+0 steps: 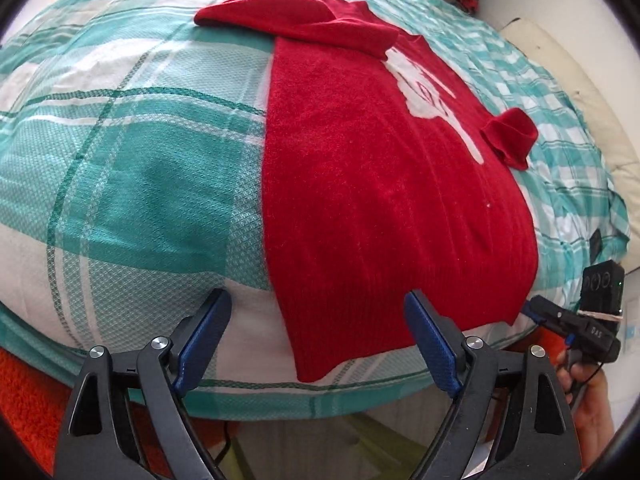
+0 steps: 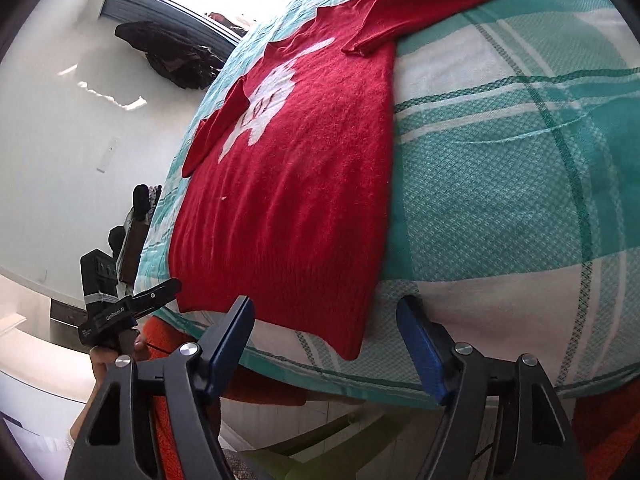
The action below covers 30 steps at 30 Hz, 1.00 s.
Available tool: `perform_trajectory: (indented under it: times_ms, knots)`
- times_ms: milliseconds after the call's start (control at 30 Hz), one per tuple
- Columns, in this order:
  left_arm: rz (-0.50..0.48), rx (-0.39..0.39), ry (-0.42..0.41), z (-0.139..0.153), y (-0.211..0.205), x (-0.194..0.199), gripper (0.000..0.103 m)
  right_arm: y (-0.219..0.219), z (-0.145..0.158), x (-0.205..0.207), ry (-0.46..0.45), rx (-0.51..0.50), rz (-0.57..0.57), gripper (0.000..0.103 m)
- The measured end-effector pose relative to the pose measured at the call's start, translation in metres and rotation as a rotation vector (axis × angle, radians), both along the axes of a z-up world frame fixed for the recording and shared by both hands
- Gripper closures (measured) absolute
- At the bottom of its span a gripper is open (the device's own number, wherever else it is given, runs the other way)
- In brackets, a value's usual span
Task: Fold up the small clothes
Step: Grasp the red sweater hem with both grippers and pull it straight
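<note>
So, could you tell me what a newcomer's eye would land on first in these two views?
First, the red sweater with a white motif on its chest, spread flat on the teal-and-white checked bedcover, one sleeve folded across its top. Next, the open left gripper and right gripper in the foreground, each poised just off the sweater's near hem at the bed's edge, with nothing between the blue pads.

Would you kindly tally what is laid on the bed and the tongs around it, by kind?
Red sweaters: 1
Teal plaid bedcovers: 1
Tongs: 2, left tongs and right tongs
Total: 4
</note>
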<state>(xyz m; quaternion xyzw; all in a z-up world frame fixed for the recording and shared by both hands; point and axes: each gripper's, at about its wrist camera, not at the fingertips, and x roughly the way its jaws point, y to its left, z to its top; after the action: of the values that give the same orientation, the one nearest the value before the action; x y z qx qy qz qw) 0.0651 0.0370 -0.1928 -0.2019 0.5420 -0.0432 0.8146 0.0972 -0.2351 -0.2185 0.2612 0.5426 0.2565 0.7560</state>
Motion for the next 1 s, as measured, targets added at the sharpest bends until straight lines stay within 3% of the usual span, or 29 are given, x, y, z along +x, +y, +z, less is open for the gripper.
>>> perform_trajectory:
  times_ms: [33,67,100,133,200,433,767,1000]
  knots:
    - [0.002,0.008,0.001,0.001,0.001,-0.001,0.03,0.003,-0.003,0.001,0.006,0.002,0.005,0.049]
    - [0.004,0.028,0.01,0.001,0.003,-0.002,0.051,0.005,-0.004,0.001,0.007,0.005,0.012,0.061]
    - [0.003,0.026,0.017,0.0,0.005,-0.001,0.081,0.006,-0.005,0.001,0.006,0.002,0.018,0.088]
    - [-0.002,-0.026,0.026,-0.002,0.008,-0.002,0.097,0.006,-0.003,0.0,0.005,-0.002,0.022,0.095]
    - [0.017,-0.083,0.028,0.0,0.017,-0.006,0.099,0.007,0.002,-0.001,-0.006,-0.014,0.027,0.096]
    - [-0.019,-0.067,-0.016,0.023,0.02,-0.028,0.1,-0.001,0.036,-0.018,-0.031,-0.082,0.038,0.098]
    - [-0.069,0.194,0.095,-0.012,-0.003,-0.002,0.1,-0.004,-0.006,-0.008,0.097,-0.19,0.021,0.099]
    - [-0.06,0.21,0.083,-0.015,-0.006,-0.002,0.1,0.001,-0.018,-0.002,0.096,-0.222,0.004,0.099]
